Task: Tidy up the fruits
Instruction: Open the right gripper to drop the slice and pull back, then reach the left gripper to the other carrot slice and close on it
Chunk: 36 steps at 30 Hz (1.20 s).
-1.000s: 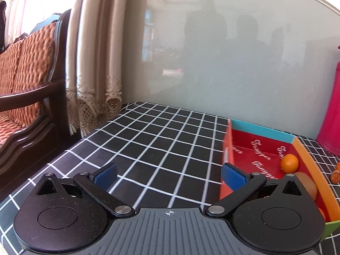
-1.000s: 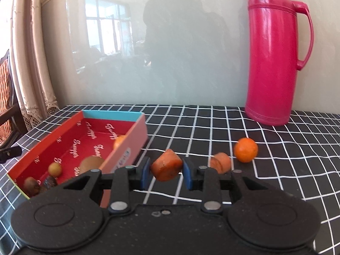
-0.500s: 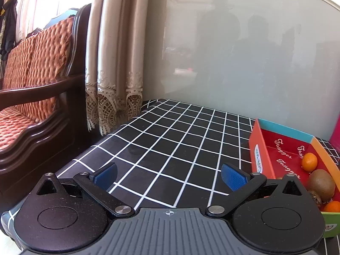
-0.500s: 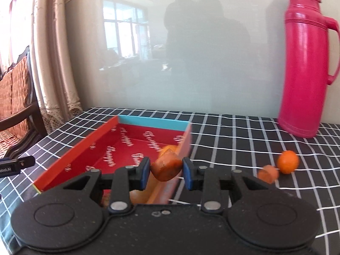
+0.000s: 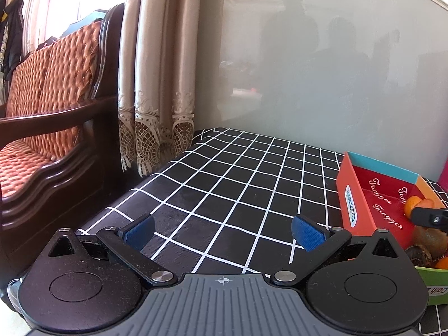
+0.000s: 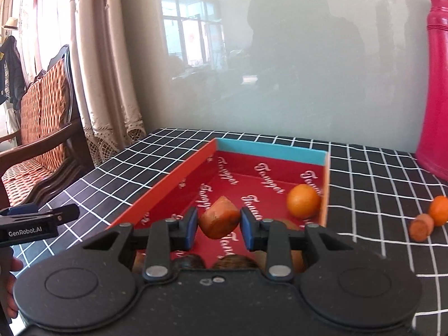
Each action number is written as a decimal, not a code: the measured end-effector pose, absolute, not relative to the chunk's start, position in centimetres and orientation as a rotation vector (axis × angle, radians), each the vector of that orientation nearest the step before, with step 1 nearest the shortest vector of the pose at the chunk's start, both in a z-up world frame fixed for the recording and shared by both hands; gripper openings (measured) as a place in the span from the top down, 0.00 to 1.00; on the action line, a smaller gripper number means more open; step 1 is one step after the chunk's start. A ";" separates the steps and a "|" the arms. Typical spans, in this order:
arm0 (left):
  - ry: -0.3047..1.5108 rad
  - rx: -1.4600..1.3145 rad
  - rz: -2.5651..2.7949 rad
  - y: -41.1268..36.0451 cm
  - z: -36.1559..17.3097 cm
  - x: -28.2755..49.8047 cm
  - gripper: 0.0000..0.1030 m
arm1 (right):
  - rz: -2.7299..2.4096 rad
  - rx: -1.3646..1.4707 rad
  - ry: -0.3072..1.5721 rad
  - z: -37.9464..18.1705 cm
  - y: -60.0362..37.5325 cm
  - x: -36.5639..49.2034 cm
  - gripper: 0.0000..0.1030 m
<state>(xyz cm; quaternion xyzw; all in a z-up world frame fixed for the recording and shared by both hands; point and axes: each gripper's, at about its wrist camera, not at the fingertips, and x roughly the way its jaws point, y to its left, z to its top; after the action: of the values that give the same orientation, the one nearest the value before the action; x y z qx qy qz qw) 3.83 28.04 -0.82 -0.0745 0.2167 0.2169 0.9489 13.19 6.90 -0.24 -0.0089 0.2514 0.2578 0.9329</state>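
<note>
Right claw (image 6: pixel 219 225): my pads clamp a carrot chunk (image 6: pixel 219 221) above the red box (image 6: pixel 165 184).
Left claw (image 5: pixel 223 228): my jaws stand apart, empty, over the tabletop (image 5: pixel 238 173).
Box contents: one orange (image 6: pixel 303 201).

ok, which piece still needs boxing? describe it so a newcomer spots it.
Start at the tall pink thermos. On the checked cloth before it, right of the red box, a round orange touches a stubby cut carrot piece: flat-ended, not round.
</note>
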 end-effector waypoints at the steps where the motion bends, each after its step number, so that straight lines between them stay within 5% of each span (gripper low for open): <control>1: 0.441 -0.151 0.439 28.0 -0.8 3.9 0.00 | 0.528 -0.016 0.517 -0.2 6.9 13.1 0.70; 18: 0.425 -0.146 0.420 26.6 -0.3 4.3 0.00 | 0.459 0.040 0.429 0.8 4.3 12.6 0.63; 27: 0.404 -0.134 0.365 23.7 0.4 5.3 0.00 | 0.315 0.108 0.413 1.1 -2.8 13.2 0.48; 31: 0.382 -0.132 0.318 21.4 0.9 6.0 0.00 | 0.243 0.125 0.399 1.2 -6.0 12.9 0.34; 36: 0.360 -0.123 0.231 17.6 1.5 7.3 0.00 | 0.145 0.170 0.381 1.2 -10.8 12.4 0.32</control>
<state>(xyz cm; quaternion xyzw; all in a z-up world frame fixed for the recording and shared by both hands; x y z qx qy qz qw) 7.31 17.64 1.50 -0.0611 0.1784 0.1146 0.9754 12.37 -10.82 1.22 0.0842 0.1891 0.0718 0.9757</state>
